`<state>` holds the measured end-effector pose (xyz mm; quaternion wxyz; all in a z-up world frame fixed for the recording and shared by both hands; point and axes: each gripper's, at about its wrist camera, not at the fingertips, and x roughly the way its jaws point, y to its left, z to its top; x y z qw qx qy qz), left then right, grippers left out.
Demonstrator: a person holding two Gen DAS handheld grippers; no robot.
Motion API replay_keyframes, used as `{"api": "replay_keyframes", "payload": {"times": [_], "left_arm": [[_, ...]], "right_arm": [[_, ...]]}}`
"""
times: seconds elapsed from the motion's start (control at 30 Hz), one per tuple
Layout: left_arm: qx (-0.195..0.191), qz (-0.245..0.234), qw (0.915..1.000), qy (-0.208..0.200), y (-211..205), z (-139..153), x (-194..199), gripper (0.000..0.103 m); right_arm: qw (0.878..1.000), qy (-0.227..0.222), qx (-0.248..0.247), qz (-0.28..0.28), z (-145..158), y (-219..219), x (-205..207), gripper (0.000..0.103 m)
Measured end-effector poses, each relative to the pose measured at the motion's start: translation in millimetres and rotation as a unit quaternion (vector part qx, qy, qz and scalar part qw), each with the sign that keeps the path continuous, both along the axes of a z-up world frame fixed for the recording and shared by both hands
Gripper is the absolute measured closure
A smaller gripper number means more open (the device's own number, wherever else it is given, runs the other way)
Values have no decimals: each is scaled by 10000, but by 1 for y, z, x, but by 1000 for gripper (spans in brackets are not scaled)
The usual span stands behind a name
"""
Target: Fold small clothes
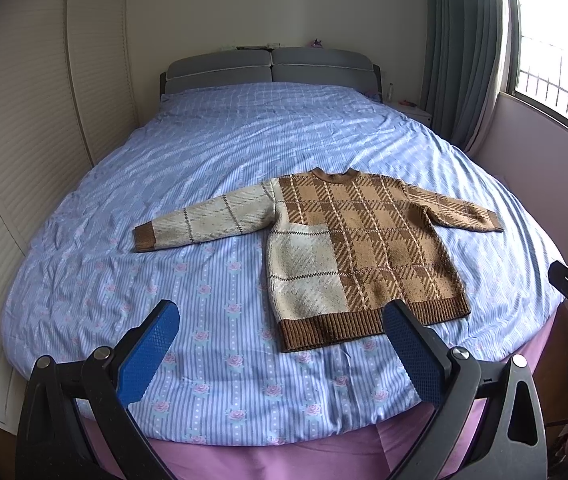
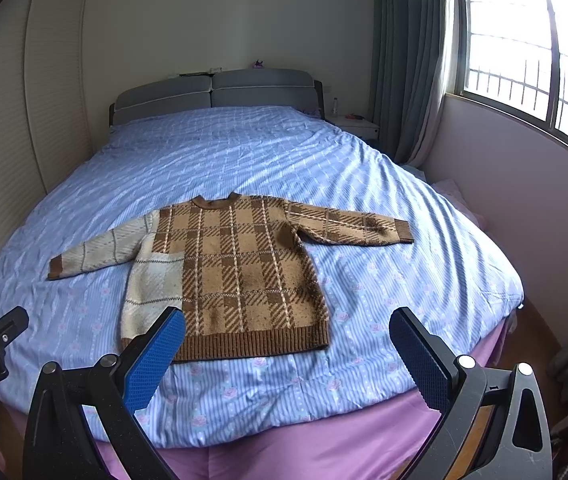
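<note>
On the bed (image 1: 83,280), the sweater (image 1: 344,248) is lying flat, hem toward six o'clock; left gripper (image 1: 279,328) and right gripper (image 2: 288,332) are hovering spread wide.

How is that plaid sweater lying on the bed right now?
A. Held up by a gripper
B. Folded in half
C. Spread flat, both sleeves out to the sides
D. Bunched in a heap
C: the sweater lies flat on the striped blue quilt, cream sleeve and brown sleeve stretched sideways, both grippers open and short of it.

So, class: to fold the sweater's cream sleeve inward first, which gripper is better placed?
Probably left: the left gripper, open, sits nearer the cream sleeve; the right gripper faces the brown side.
</note>
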<state>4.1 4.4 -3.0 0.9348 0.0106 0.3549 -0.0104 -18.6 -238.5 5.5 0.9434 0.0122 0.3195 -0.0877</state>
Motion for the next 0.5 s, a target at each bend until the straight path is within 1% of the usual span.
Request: {"api": "replay_keyframes", "payload": {"times": [0.5], "left_arm": [[-13,-3,10000,-4,0,0,0,0]], "right_arm": [[10000,-1,-15,1,0,0,0,0]]}}
